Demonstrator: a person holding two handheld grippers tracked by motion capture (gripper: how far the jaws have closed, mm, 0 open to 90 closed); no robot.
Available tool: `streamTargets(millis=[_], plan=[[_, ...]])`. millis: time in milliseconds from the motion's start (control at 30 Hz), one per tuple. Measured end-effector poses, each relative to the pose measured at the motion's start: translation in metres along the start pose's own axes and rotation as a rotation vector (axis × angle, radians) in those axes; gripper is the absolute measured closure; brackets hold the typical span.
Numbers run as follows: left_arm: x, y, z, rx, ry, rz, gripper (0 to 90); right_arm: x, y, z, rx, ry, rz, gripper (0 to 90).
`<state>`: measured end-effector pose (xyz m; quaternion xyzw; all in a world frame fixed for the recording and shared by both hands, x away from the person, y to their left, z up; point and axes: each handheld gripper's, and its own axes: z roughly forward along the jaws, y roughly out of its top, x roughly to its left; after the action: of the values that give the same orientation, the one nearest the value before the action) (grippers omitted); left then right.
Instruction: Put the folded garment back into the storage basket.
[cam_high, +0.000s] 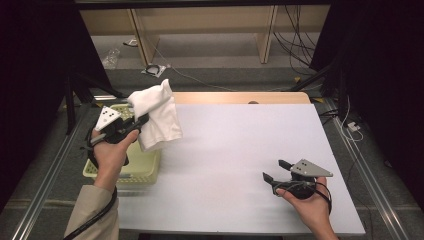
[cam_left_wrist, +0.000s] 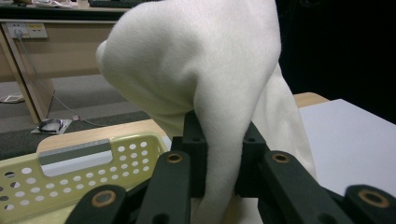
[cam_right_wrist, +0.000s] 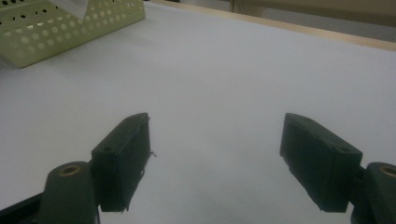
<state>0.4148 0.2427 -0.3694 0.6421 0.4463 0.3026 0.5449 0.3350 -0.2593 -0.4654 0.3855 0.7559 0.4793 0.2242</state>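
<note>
in the high view, the left gripper (cam_high: 142, 120) is held up over the left edge of the counter (cam_high: 240, 165), above the far end of a pale yellow perforated plastic basket (cam_high: 142, 167) that stands at that edge. its jaws are clamped on a soft white cloth towel (cam_high: 157, 117), gathered into a bunch. the towel's long axis runs from a rounded hump on the far side of the jaws down toward the near side, where its loose end hangs free above the white counter top, just right of the basket; it touches neither. the right gripper (cam_high: 277, 170) rests low over the near right part of the counter, well apart from the towel, pointing left with its jaws apart and nothing between them.

in the left gripper view, the left gripper (cam_left_wrist: 223, 161) has its two black jaws pressed on a narrow fold of the white towel (cam_left_wrist: 196, 65). above the jaws the cloth swells into a broad rounded mass; below them the pinched fold runs straight down. the yellow basket (cam_left_wrist: 70, 177) lies lower left, its rim and holed wall in sight.

in the right gripper view, the right gripper (cam_right_wrist: 217, 161) has its jaws spread wide over bare white counter (cam_right_wrist: 224, 70). a corner of the yellow basket (cam_right_wrist: 70, 28) sits at the upper left, far from the jaws.
</note>
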Motion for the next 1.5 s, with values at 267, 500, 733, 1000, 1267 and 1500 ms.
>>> streamTargets(millis=[267, 500, 733, 1000, 1267, 1500], plan=[[0.004, 0.000, -0.001, 0.009, 0.011, 0.001, 77.8, 0.000, 0.000, 0.000, 0.000, 0.000, 0.000, 25.3], [0.007, -0.001, -0.001, 0.016, 0.009, 0.005, 77.8, 0.000, 0.000, 0.001, -0.006, 0.004, 0.002, 25.3], [0.009, -0.002, 0.000, 0.025, 0.015, 0.001, 77.8, 0.000, 0.000, 0.000, 0.001, 0.001, 0.000, 25.3], [0.012, -0.004, 0.000, 0.037, 0.022, -0.001, 77.8, 0.000, 0.000, 0.000, 0.000, 0.001, 0.001, 25.3], [0.015, -0.004, 0.000, 0.045, 0.029, -0.001, 77.9, 0.000, 0.000, 0.001, -0.006, 0.003, 0.003, 25.3], [0.018, -0.006, 0.000, 0.054, 0.037, -0.004, 77.8, 0.000, 0.000, 0.000, -0.003, 0.002, 0.000, 25.3]])
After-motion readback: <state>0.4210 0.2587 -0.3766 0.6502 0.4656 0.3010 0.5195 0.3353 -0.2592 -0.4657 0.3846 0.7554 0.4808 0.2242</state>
